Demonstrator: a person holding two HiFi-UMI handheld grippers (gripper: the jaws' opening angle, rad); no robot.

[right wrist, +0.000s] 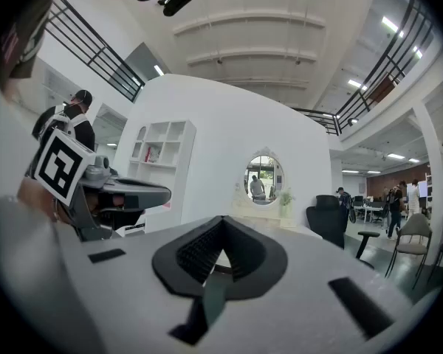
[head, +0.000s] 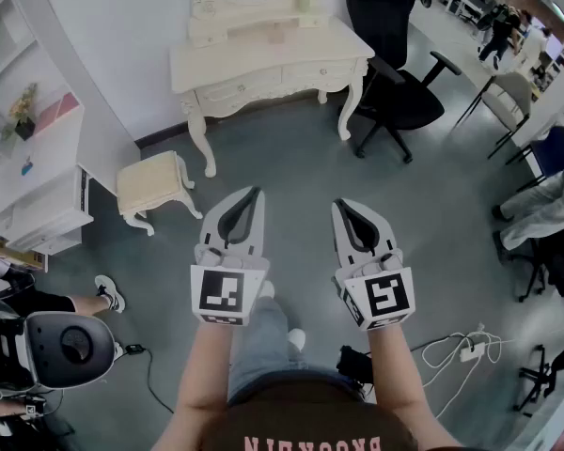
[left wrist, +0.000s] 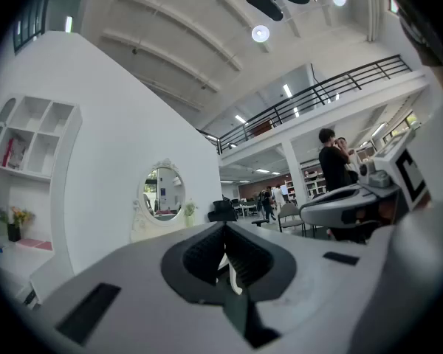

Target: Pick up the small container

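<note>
Cream dressing table [head: 263,64] stands ahead on the grey floor [head: 291,172] in the head view. A pinkish speck on its tabletop may be the small container [head: 277,34], well apart from the left gripper [head: 256,194] and right gripper [head: 340,205], which are held side by side. In the left gripper view the fingers [left wrist: 199,255] are together with nothing between them and an oval mirror [left wrist: 162,192] beyond; in the right gripper view the fingers [right wrist: 196,253] are likewise pressed together and empty.

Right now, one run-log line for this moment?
phase: pre-approach | left claw: shut, empty | right claw: shut, empty | both over floor, facing dressing table | small container: not made out
</note>
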